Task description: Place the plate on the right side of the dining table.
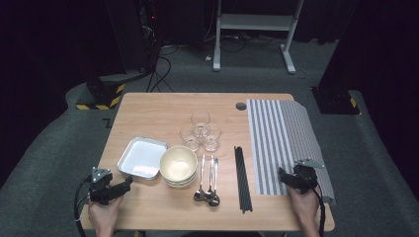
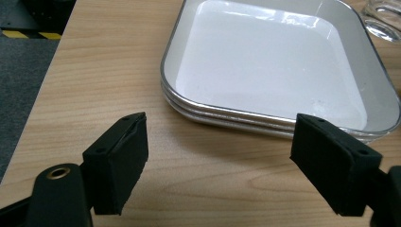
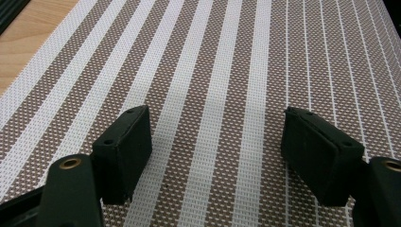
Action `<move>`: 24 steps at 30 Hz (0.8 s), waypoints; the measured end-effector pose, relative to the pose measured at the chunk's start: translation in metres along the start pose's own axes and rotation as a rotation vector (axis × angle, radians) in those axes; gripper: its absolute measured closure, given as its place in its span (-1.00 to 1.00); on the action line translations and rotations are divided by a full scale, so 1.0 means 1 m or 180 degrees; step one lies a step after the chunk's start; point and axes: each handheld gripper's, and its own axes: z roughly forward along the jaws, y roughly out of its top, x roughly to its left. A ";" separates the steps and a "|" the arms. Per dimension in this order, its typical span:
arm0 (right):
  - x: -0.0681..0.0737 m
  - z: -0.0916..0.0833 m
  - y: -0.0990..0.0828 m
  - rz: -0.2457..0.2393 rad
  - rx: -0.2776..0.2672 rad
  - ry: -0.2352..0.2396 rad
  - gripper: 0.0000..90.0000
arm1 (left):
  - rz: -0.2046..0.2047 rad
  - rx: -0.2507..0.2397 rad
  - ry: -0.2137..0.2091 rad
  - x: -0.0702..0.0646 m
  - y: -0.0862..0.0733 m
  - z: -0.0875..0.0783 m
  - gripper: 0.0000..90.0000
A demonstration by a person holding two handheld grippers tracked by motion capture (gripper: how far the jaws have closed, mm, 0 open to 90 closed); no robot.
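My left gripper (image 1: 127, 183) rests open near the table's front left corner, its jaws pointing at the stacked white square plates (image 1: 142, 158). In the left gripper view the gripper (image 2: 220, 158) stands wide open just short of the plates' (image 2: 269, 66) near rim, holding nothing. My right gripper (image 1: 282, 176) is open over the near end of the striped placemat (image 1: 281, 143). The right gripper view has the gripper (image 3: 217, 151) spread above the mat's (image 3: 227, 61) brown and white stripes, nothing between the jaws.
A stack of cream bowls (image 1: 178, 165) sits right of the plates. Three glasses (image 1: 200, 130) cluster behind it. Three spoons (image 1: 208, 180) and black chopsticks (image 1: 242, 177) lie mid-table. A cable hole (image 1: 240, 106) marks the far edge. Bare wood (image 1: 148, 111) lies at the back left.
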 end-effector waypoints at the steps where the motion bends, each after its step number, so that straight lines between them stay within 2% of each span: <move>1: 0.000 0.000 0.000 0.0000 0.0000 0.0000 -0.44 | 0.0007 0.0005 0.0000 0.000 0.001 0.000 -0.55; 5: 0.000 0.000 0.000 0.0000 0.0001 0.0001 -0.44 | 0.0024 0.0051 -0.0015 0.002 0.006 0.002 -0.55; 11: 0.000 0.000 0.000 0.0001 0.0001 0.0001 -0.44 | -0.0034 0.0007 -0.0058 0.007 0.013 0.001 -0.55; 16: 0.000 0.000 0.000 0.0002 0.0001 0.0000 -0.44 | -0.0022 -0.0022 -0.0110 0.009 0.019 0.001 -0.46; 22: 0.000 0.000 0.000 0.0002 0.0001 0.0000 -0.44 | -0.0020 -0.0092 -0.0129 0.009 0.031 0.002 -0.47; 24: 0.000 0.000 0.000 0.0002 0.0001 0.0000 -0.44 | -0.0025 -0.0101 -0.0173 0.009 0.034 0.003 -0.46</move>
